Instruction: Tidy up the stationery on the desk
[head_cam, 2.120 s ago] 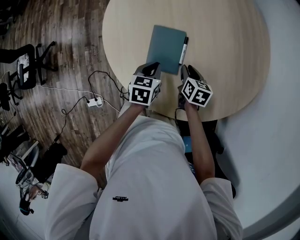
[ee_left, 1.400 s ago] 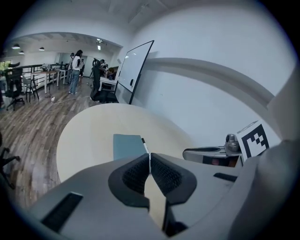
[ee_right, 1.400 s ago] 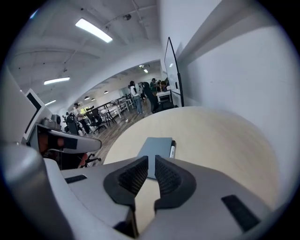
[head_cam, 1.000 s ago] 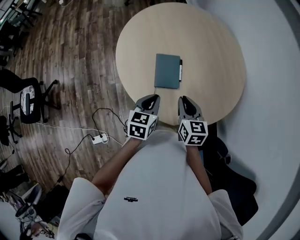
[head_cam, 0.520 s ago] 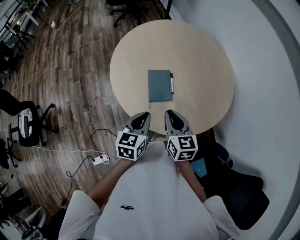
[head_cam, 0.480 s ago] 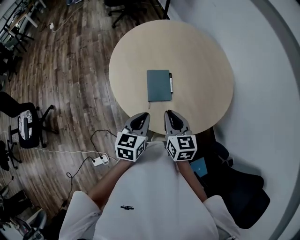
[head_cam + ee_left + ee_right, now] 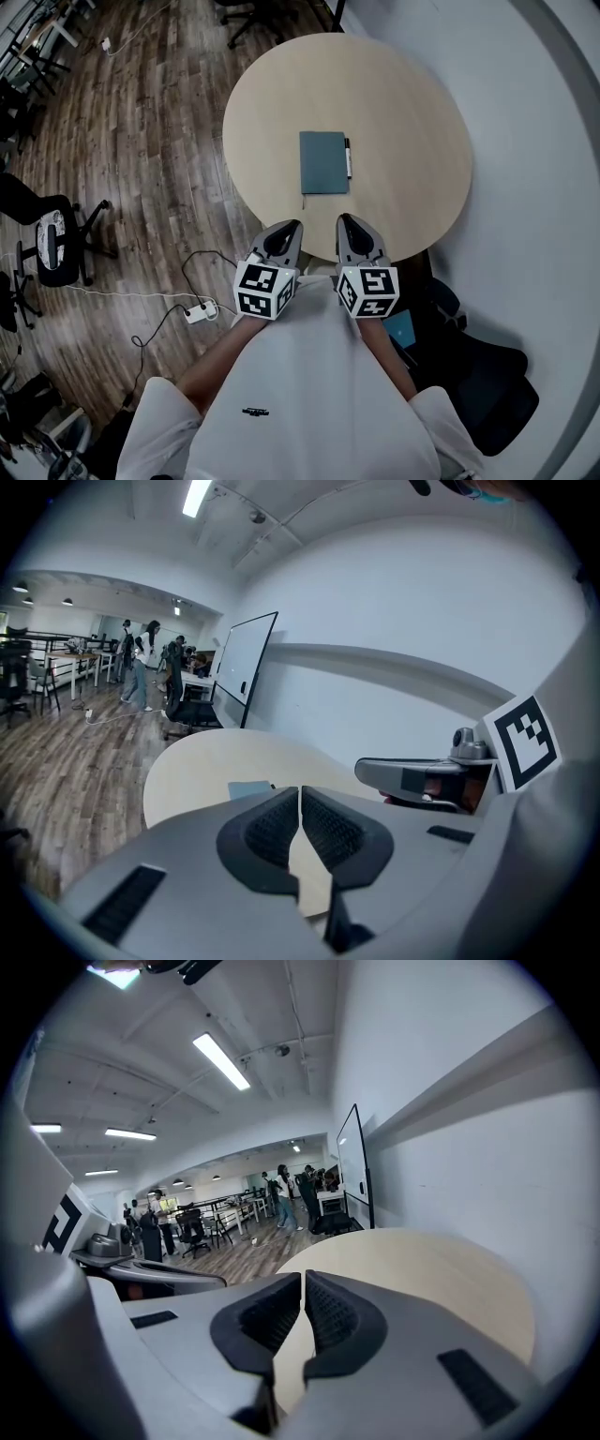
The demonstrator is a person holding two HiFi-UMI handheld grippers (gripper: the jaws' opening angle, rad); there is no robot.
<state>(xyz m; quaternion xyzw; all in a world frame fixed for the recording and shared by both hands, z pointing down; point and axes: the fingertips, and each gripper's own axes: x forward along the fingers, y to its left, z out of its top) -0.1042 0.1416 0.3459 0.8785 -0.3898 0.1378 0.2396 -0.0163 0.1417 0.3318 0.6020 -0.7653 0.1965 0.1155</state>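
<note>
At the far left a black chair [image 7: 52, 246] stands on the plank floor [image 7: 141, 112]. Nearer the person, a white power strip [image 7: 197, 312] lies with its thin cable [image 7: 211, 262] looping across the boards. The left gripper [image 7: 284, 228] hovers just off the near edge of the round table [image 7: 412, 103]. Its jaws are closed on nothing, and its dark ribbed pads [image 7: 267, 827] meet at the tips.

The notebook [image 7: 323, 162] lies flat mid-table, a thin teal-grey rectangle with a plain matte cover. The slim pen [image 7: 348, 157] lies just beside its right edge and parallel to it; whether the two touch is hard to tell from this height. Only a bare stretch of tabletop separates them from the grippers.

The right gripper [image 7: 349, 221] hangs beside the left one, a little apart. Its jaws have just been closing and now meet, with nothing between them. The tabletop is pale, smooth wood grain. Right of the person, a dark padded seat [image 7: 478, 375] sits low by the white wall.
</note>
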